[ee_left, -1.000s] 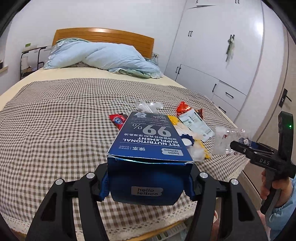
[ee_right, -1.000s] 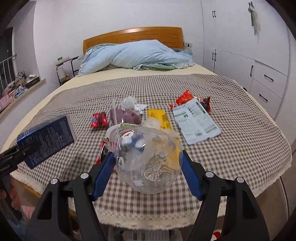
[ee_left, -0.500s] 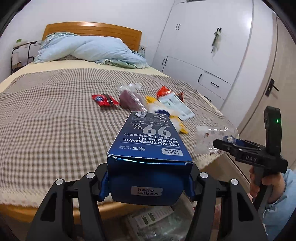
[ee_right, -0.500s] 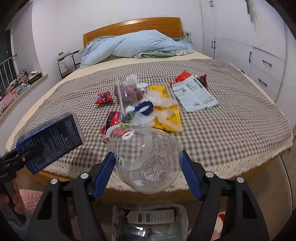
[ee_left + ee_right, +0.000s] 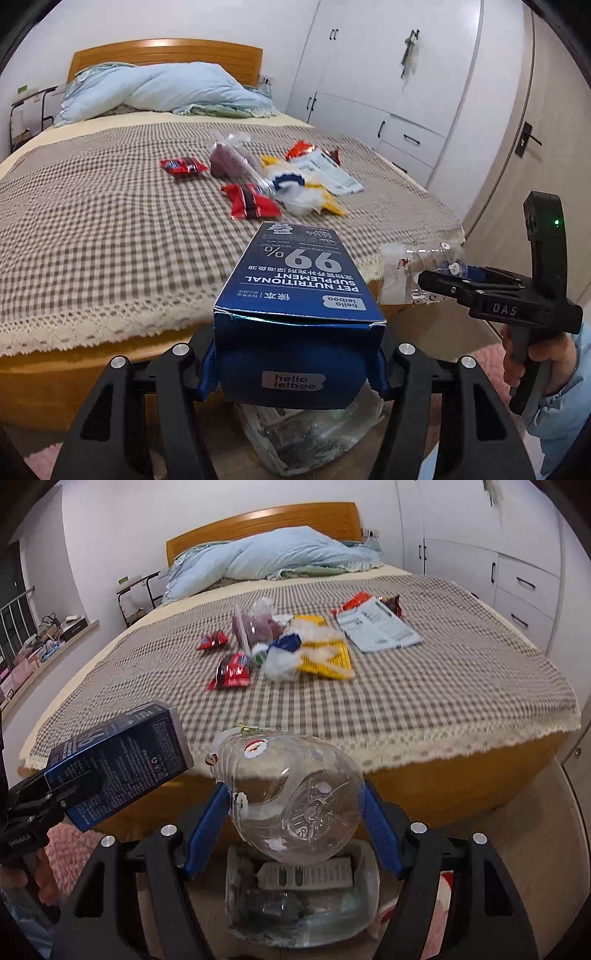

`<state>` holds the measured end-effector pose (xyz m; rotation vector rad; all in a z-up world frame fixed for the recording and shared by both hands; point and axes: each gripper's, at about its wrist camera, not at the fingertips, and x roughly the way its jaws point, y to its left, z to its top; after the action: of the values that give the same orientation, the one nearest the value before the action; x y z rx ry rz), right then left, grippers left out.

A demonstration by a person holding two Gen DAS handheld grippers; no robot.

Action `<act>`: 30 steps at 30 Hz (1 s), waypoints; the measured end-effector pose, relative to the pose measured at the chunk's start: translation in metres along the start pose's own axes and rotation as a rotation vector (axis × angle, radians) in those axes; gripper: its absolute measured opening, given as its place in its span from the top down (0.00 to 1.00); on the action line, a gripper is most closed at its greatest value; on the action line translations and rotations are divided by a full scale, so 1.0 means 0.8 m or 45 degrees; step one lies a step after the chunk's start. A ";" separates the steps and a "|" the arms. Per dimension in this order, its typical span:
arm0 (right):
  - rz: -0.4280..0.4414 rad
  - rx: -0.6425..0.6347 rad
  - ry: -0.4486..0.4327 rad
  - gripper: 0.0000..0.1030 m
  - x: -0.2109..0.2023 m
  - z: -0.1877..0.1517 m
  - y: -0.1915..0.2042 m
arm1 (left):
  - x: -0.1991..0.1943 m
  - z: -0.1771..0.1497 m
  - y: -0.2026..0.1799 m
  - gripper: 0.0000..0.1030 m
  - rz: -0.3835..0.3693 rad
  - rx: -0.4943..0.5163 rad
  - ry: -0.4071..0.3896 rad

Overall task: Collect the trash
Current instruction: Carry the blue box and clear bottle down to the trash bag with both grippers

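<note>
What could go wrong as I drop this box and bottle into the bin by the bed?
The clear bottle is round and slick between the right gripper pads, so it could slip early and bounce past the trash bin. The blue box, held in the left gripper, is long; both items released together might collide over the bin's narrow opening. The bin already holds trash, so either could roll out.

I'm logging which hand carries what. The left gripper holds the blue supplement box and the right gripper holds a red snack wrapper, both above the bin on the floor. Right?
Not quite. The right gripper holds a clear plastic bottle, not a red wrapper, as the right wrist view shows. The rest stands: the left gripper holds the blue supplement box, above the bin on the floor.
</note>
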<state>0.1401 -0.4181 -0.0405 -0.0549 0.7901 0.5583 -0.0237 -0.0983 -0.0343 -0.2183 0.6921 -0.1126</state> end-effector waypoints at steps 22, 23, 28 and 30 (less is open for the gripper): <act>0.002 0.045 0.190 0.33 0.031 -0.100 -0.022 | 0.037 -0.087 -0.040 0.42 0.001 0.124 0.262; -0.001 0.045 0.197 0.33 0.033 -0.104 -0.023 | 0.039 -0.089 -0.040 0.42 0.002 0.127 0.272; -0.013 0.041 0.241 0.33 0.046 -0.120 -0.027 | 0.055 -0.103 -0.047 0.42 -0.004 0.156 0.334; -0.018 0.037 0.260 0.33 0.053 -0.126 -0.029 | 0.063 -0.110 -0.048 0.42 -0.006 0.162 0.365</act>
<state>0.1096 -0.4442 -0.1447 -0.0916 0.9959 0.5333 -0.0429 -0.1590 -0.1224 -0.0819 0.9663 -0.1944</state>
